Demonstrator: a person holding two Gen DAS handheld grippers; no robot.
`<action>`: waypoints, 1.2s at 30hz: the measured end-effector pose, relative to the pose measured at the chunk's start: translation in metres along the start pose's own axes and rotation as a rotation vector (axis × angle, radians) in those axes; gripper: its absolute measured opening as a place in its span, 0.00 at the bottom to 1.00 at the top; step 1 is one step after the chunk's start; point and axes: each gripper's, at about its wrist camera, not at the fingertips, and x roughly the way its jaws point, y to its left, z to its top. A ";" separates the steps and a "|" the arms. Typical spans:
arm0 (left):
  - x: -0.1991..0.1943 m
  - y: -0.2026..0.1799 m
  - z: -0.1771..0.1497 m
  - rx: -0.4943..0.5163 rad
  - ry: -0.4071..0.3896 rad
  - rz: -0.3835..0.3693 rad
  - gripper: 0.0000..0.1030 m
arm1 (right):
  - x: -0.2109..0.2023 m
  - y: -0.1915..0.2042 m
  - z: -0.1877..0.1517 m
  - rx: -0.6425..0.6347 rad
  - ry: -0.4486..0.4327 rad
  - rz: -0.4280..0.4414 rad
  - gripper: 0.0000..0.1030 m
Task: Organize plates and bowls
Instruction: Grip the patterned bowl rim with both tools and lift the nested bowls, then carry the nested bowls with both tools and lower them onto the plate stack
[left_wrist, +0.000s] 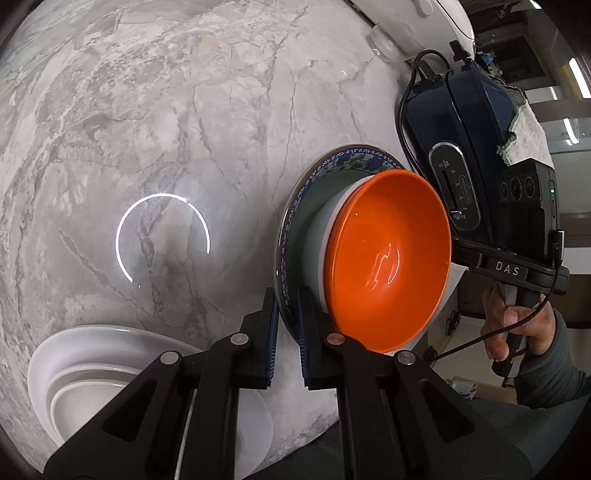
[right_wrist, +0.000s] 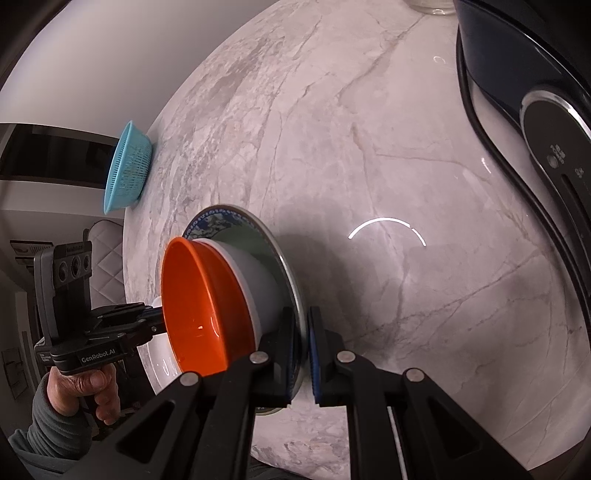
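A blue-patterned plate (left_wrist: 354, 154) with a green centre carries a white bowl (left_wrist: 317, 243), and an orange bowl (left_wrist: 388, 258) is nested inside that. The stack is tilted above the marble table. My left gripper (left_wrist: 288, 308) is shut on the plate's near rim. In the right wrist view my right gripper (right_wrist: 303, 326) is shut on the opposite rim of the same plate (right_wrist: 221, 221), beside the white bowl (right_wrist: 258, 273) and the orange bowl (right_wrist: 199, 295). The left gripper (right_wrist: 155, 319) reaches in from the left there; its fingertips are hidden behind the orange bowl.
A stack of white dishes (left_wrist: 92, 369) sits on the marble table (left_wrist: 184, 110) at the lower left. A dark blue appliance (left_wrist: 461, 122) with a black cable stands on the right, with a white appliance (left_wrist: 424, 26) behind it. A light blue colander (right_wrist: 127, 166) rests at the table's far edge.
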 end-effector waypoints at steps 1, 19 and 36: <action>-0.002 0.001 -0.001 -0.005 -0.003 0.000 0.07 | 0.000 0.001 0.000 -0.003 0.003 -0.001 0.11; -0.082 0.032 -0.058 -0.161 -0.147 0.056 0.06 | 0.018 0.070 0.006 -0.144 0.110 0.036 0.11; -0.144 0.100 -0.158 -0.362 -0.264 0.092 0.06 | 0.073 0.167 -0.017 -0.340 0.253 0.077 0.11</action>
